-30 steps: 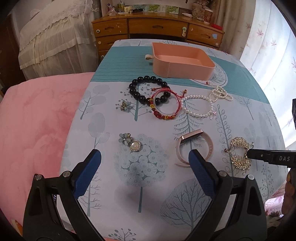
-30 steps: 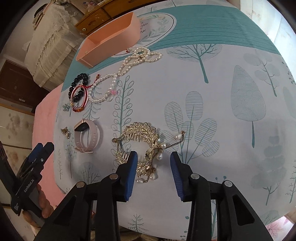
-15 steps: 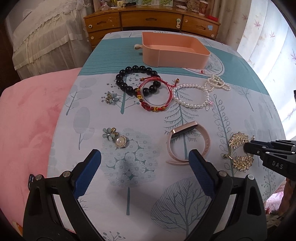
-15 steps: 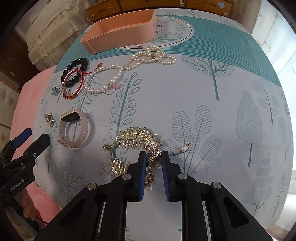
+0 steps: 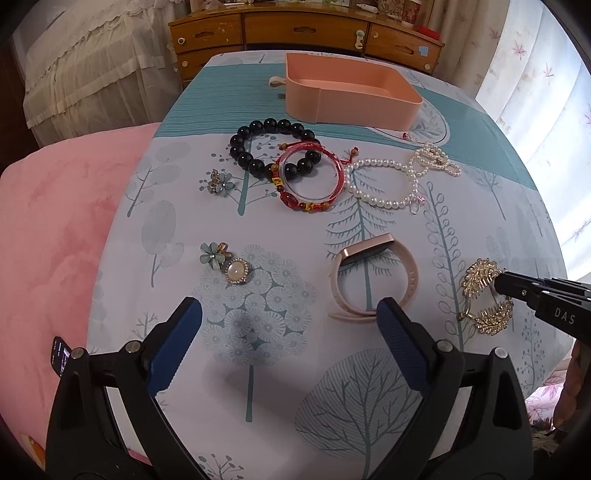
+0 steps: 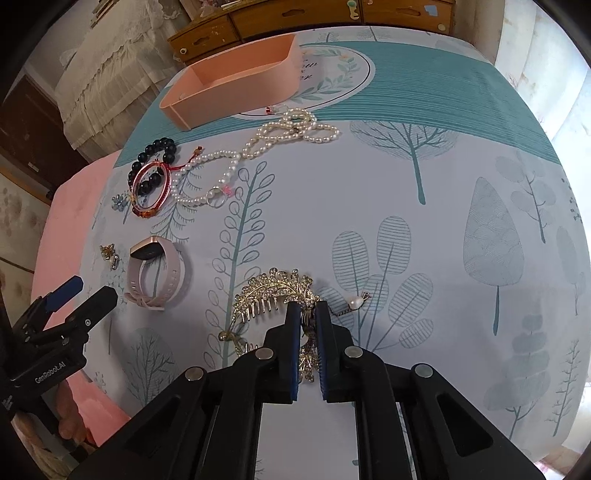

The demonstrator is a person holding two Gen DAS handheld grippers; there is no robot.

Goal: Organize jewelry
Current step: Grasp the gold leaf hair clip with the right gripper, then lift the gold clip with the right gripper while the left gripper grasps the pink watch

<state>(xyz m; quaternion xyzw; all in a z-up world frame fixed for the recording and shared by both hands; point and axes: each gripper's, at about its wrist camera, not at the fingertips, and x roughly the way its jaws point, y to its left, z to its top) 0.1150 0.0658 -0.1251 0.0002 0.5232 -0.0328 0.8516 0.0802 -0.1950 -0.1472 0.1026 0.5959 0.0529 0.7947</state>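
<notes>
My right gripper (image 6: pixel 307 310) is shut on a gold leaf hair comb (image 6: pixel 273 290) lying on the tablecloth; it also shows in the left wrist view (image 5: pixel 480 280). My left gripper (image 5: pixel 290 314) is open and empty above the cloth, near a pink smart band (image 5: pixel 373 280) and a pearl brooch (image 5: pixel 236 271). Further back lie a black bead bracelet (image 5: pixel 258 144), a red bracelet (image 5: pixel 310 177) and a pearl necklace (image 5: pixel 399 177). A pink tray (image 5: pixel 351 92), empty, stands at the back.
A blue flower earring (image 5: pixel 218 182) lies left of the bracelets, another (image 5: pixel 212 254) beside the brooch. A pink cushion (image 5: pixel 55 221) lies left of the table. A wooden dresser (image 5: pixel 303 29) stands behind it. Curtains hang at right.
My right gripper closed from open onto the gold hair comb. My left gripper stayed open and drew a little nearer to the jewelry.
</notes>
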